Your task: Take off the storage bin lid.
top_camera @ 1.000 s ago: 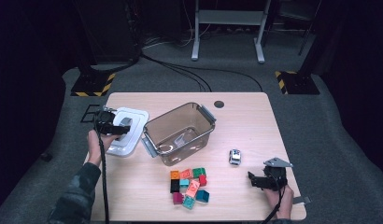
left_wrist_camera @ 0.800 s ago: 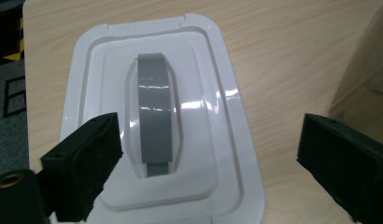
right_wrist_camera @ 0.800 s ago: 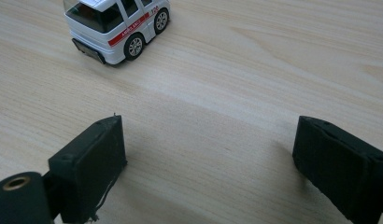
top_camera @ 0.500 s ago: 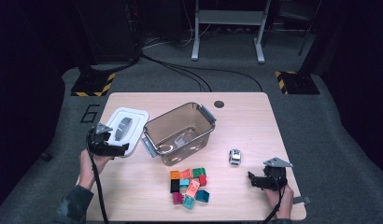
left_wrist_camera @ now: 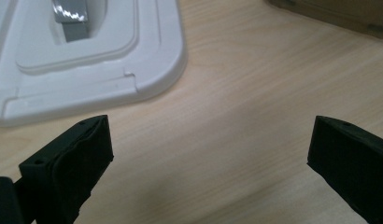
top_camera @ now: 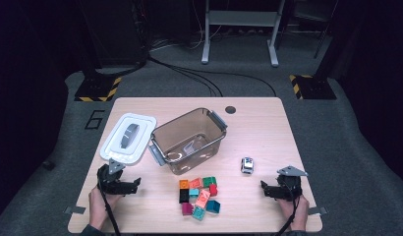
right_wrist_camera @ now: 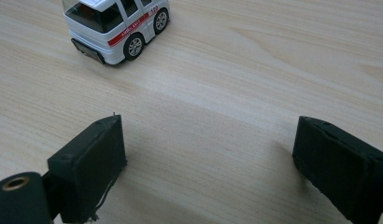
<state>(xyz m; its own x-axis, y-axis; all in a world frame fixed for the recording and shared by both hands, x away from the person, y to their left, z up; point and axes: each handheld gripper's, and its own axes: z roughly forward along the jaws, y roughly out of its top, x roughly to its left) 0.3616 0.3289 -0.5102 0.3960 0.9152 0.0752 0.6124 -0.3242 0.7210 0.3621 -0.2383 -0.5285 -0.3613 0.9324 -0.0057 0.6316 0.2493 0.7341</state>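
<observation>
High view: left gripper (top_camera: 133, 184) sits low at the near-left of the light wooden table (top_camera: 258, 123), held in the person's left hand (top_camera: 99, 206), jaws pointing right along the tabletop. Jaws have just been opening and now stand wide, nothing between them. The white rectangular plastic lid with a grey handle (top_camera: 128, 137) lies flat on the table just beyond it, not touched, and beside the lid's right edge stands the clear brownish plastic tub with grey side latches (top_camera: 187, 140). Right gripper (top_camera: 264, 188) sits at the near-right in the right hand (top_camera: 293, 209), jaws pointing left, spread wide and empty. The small white toy ambulance (top_camera: 246, 165) stands near it, apart. A cluster of coloured toy blocks (top_camera: 198, 195) lies between the two grippers.

Left gripper view: jaws wide apart over bare wood. Lid's corner (left_wrist_camera: 87, 60) is ahead and to the left, clear of both pads (left_wrist_camera: 84, 161).

Right gripper view: jaws wide, only tabletop between them. Toy ambulance (right_wrist_camera: 115, 25) is ahead at upper left, red side stripe visible, well clear of the pads (right_wrist_camera: 98, 156).
</observation>
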